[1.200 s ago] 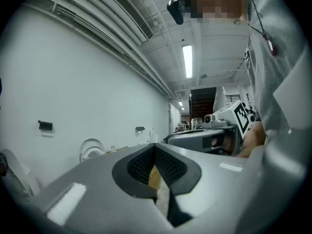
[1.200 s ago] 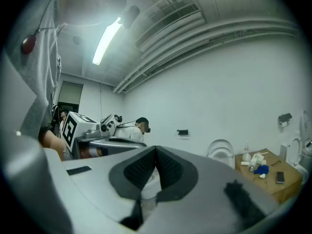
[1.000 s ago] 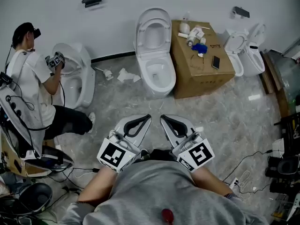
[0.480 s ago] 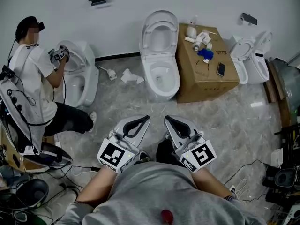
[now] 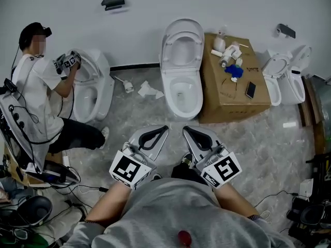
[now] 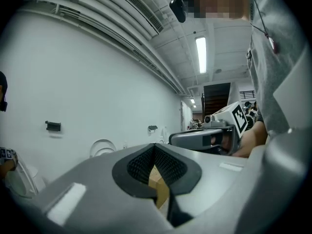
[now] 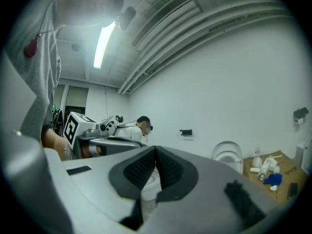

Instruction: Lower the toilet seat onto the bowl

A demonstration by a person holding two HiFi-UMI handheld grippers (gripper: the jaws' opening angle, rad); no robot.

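A white toilet (image 5: 180,89) stands against the far wall, its seat and lid (image 5: 182,41) raised upright over the open bowl. Both grippers are held close to my body, well short of the toilet and touching nothing. My left gripper (image 5: 163,129) is shut and empty, its tips meeting. The right gripper (image 5: 185,129) beside it is also shut and empty. From the left gripper view, the shut left gripper (image 6: 154,148) points toward the wall, with the raised seat (image 6: 102,148) far off. The right gripper view shows the shut right gripper (image 7: 156,150) and the raised seat (image 7: 228,156) at the right.
A cardboard box (image 5: 235,94) with bottles and a phone on top stands right of the toilet. A person (image 5: 36,97) kneels at another toilet (image 5: 98,87) on the left. A third toilet (image 5: 287,81) is far right. Crumpled paper (image 5: 150,91) and cables (image 5: 77,190) lie on the floor.
The head view has shifted, so the toilet and box sit further right and lower in frame. Both grippers keep the same pose, shut. The person at left raised their grippers on the other toilet.
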